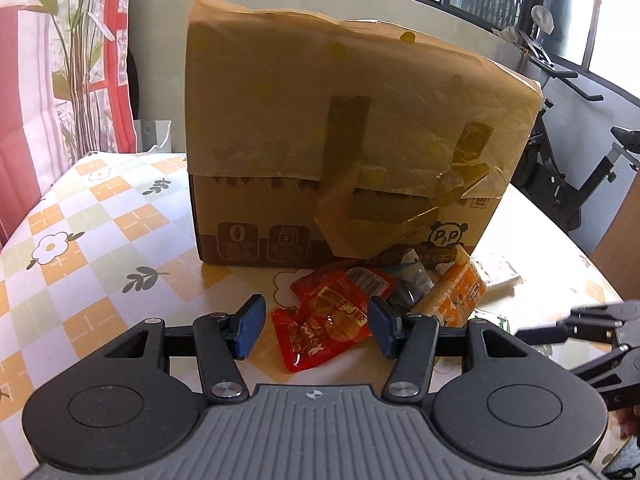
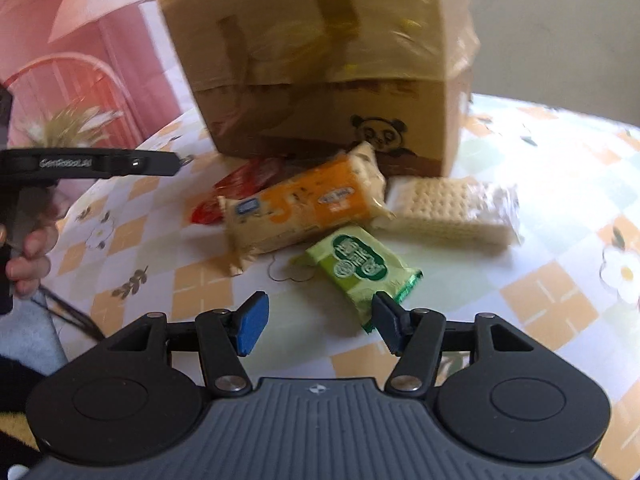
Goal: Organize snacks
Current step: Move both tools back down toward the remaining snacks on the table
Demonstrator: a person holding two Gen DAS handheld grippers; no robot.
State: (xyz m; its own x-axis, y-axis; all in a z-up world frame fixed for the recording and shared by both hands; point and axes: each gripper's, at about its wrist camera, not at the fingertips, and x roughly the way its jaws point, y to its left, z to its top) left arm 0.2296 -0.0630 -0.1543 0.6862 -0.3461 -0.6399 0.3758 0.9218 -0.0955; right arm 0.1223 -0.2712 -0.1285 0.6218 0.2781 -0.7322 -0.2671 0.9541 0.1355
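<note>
A taped cardboard box [image 1: 344, 148] stands on the table, with a pile of snacks in front of it. My left gripper [image 1: 316, 330] is open and empty, its blue pads on either side of a red snack packet [image 1: 320, 324]. Behind the packet lie a second red packet [image 1: 340, 278], a dark wrapper [image 1: 408, 284] and an orange cracker pack [image 1: 456, 292]. My right gripper [image 2: 318, 326] is open and empty just in front of a green snack packet [image 2: 362, 270]. The orange cracker pack [image 2: 304, 210], a clear pack of crackers [image 2: 448, 212] and the box [image 2: 332, 64] lie beyond.
The table wears a checked floral cloth [image 1: 92, 232]. An exercise bike [image 1: 568, 160] stands at the right behind the table. A flowered curtain [image 1: 64, 60] hangs at the left. The other gripper shows at the right edge of the left wrist view [image 1: 596, 328] and at the left of the right wrist view [image 2: 92, 164].
</note>
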